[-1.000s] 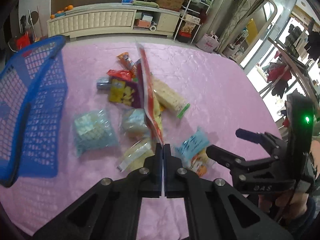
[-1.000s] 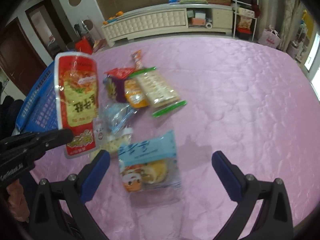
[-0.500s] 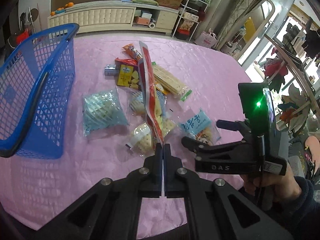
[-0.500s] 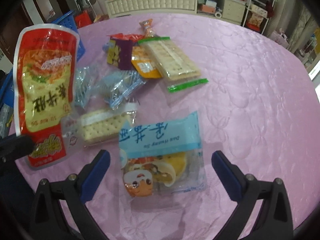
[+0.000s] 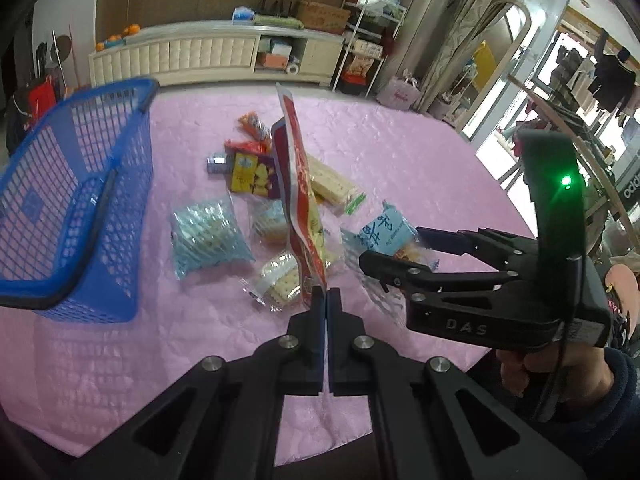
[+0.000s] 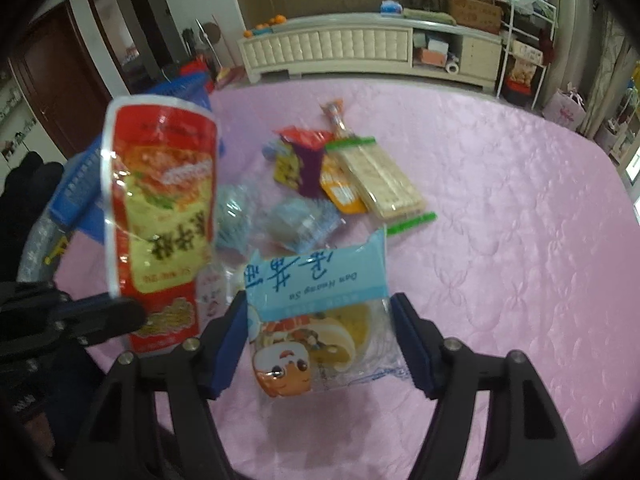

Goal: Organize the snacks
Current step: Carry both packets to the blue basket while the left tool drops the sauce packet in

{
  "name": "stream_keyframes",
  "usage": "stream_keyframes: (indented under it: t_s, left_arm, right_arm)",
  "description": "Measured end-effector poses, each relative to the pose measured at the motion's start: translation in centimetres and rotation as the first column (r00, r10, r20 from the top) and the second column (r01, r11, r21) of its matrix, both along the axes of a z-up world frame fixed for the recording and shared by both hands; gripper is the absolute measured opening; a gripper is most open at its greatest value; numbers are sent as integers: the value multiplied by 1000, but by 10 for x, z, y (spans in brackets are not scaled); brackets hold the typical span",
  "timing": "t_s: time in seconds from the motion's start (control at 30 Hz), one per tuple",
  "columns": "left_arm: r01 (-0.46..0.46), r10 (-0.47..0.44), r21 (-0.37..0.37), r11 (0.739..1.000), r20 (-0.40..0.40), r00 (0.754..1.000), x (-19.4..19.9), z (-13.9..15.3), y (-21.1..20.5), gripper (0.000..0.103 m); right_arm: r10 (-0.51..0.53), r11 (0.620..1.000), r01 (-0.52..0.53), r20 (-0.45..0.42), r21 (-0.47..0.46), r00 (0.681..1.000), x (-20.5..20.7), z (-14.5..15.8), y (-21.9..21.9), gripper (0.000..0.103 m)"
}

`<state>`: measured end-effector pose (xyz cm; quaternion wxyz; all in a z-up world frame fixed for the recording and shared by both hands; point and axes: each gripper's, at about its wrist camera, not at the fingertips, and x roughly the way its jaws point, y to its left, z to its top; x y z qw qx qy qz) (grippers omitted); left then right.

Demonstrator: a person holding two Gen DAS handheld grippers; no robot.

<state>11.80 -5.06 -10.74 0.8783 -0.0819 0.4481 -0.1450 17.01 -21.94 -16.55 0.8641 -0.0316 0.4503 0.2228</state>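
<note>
A: Left claw (image 5: 325, 294)?
B: Clamped on red noodle packet (image 6: 160, 208), held upright above the pink counter (image 6: 500, 220).
A: Right claw (image 6: 320, 320)?
B: Jaws just closing around blue pastry packet (image 6: 316, 280), pads touching its edges.

You are in a home living room. A long cream sideboard (image 5: 212, 54) with a padded front and open shelves lines the far wall, with oranges (image 5: 120, 38) on top. A wire shelf rack (image 6: 524, 36) holds household clutter, curtains (image 5: 452, 40) hang by glass doors, and a pink quilted cloth (image 6: 500, 200) covers the table.
</note>
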Motion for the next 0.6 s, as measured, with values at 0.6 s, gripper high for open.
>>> stream_keyframes:
  t_s: [0.6]
  left_arm:
    - [-94, 72, 90, 992, 216, 974, -30, 87, 66, 0]
  right_arm:
    - [70, 994, -87, 212, 72, 975, -33, 107, 48, 73]
